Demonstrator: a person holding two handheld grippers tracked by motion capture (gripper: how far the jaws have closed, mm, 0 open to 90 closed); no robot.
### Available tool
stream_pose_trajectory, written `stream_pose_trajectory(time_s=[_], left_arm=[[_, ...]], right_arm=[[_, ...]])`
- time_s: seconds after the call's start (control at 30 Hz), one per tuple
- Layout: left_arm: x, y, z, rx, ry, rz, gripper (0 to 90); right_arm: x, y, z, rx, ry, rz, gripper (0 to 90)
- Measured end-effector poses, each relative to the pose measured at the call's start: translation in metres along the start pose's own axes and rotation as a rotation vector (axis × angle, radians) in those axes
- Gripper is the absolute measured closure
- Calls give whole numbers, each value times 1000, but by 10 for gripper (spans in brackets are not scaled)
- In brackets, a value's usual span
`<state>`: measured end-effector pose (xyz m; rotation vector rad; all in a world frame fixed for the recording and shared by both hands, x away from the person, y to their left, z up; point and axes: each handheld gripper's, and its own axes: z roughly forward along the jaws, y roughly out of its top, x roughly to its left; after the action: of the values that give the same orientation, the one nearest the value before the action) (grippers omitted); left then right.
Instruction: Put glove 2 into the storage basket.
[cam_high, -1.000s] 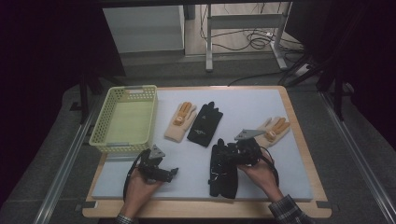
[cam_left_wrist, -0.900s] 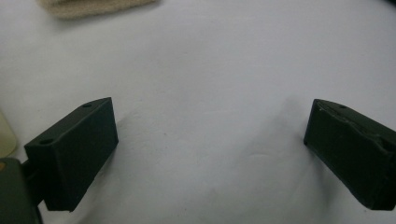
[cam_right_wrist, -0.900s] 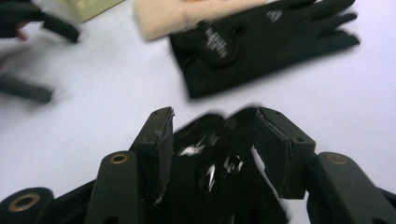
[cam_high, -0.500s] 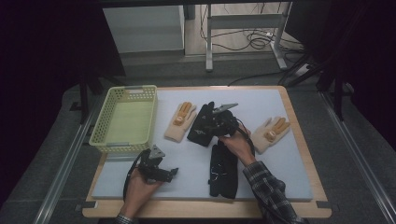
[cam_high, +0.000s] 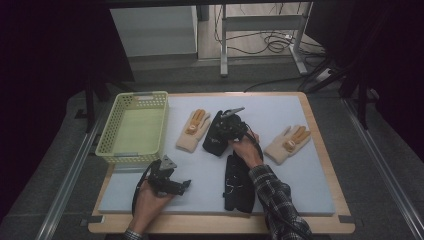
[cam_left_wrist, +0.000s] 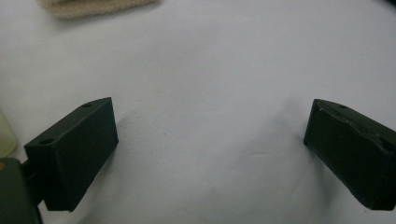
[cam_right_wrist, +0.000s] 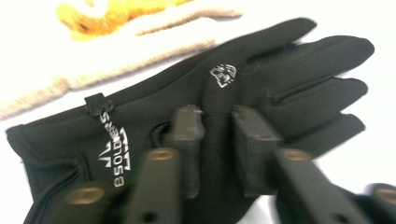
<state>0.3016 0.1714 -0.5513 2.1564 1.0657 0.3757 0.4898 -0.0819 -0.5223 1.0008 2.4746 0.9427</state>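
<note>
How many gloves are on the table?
4. A tan glove lies beside the basket, a black glove is under the right hand-held gripper, another black glove lies nearer the person, and a second tan glove lies far right.

Your high view is dim: dark surround, only the worktop (cam_high: 310, 150) evenly lit from above, shadows soft. Your left gripper view is bright, the pad near glare-white, with faint shadows beside the jaws. Your right gripper view shows motion blur: jaws smeared, black glove (cam_right_wrist: 280, 79) logo soft, cream glove (cam_right_wrist: 140, 42) overexposed.
</note>
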Motion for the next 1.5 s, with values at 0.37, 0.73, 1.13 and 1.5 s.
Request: stream_pose_trajectory(time_s=[0.37,0.73,1.13,1.5], left_arm=[[0,0,0,4,-1,3,28],[0,0,0,3,-2,2,28],[-1,0,0,-5,-1,-8,28],[-1,0,0,-6,0,-7,28]], right_arm=[[-2,1,-23,-28,55,-8,807],[19,-2,-87,-95,157,-35,805],[59,-41,-164,-93,167,-113,801],[71,-102,-161,2,136,-124,757]])
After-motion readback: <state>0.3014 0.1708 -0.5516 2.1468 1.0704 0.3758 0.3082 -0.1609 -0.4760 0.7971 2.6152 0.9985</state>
